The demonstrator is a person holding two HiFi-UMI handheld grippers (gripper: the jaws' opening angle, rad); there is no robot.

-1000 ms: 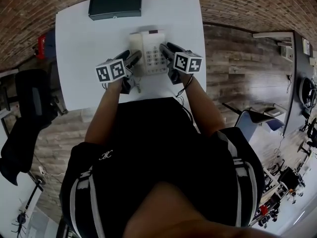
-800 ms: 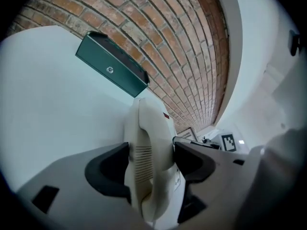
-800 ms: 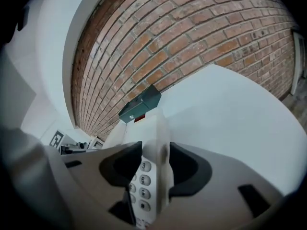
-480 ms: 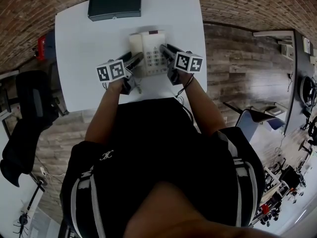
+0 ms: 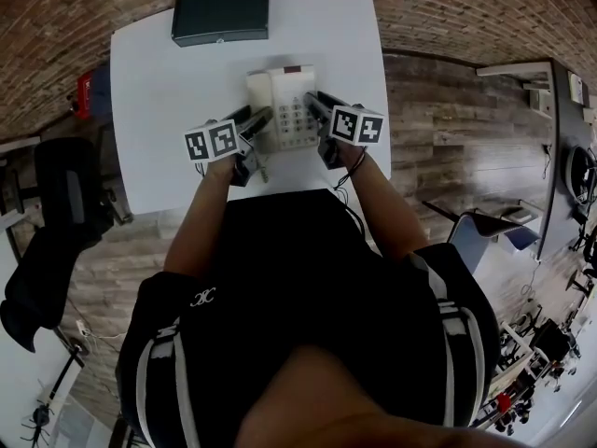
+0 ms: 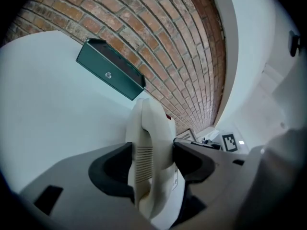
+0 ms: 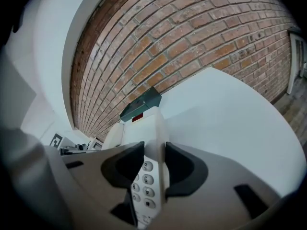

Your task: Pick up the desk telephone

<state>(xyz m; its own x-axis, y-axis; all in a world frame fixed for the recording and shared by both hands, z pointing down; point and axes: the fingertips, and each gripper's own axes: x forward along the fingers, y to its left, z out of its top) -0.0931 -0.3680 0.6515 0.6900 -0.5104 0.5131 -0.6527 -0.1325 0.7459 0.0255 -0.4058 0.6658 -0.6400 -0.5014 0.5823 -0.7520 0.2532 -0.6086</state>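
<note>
The cream desk telephone [image 5: 283,108] sits on the white table [image 5: 159,91] with its handset along the left side. My left gripper [image 5: 254,119] comes in from the lower left. In the left gripper view, its pads [image 6: 117,169] press on both sides of the handset [image 6: 148,123]. My right gripper [image 5: 317,106] is at the phone's right edge. In the right gripper view, its jaws are closing, and the keypad edge of the telephone [image 7: 144,128] fills the gap between the pads [image 7: 180,169], which touch it.
A dark green flat box [image 5: 221,15] lies at the table's far edge, beyond the phone, and also shows as the green box [image 6: 108,73] in the left gripper view. A brick wall rises behind the table. A dark chair [image 5: 65,194] stands to its left.
Both grippers have stayed at the telephone's two sides. The head view has shifted slightly, and the phone has not moved on the table.
</note>
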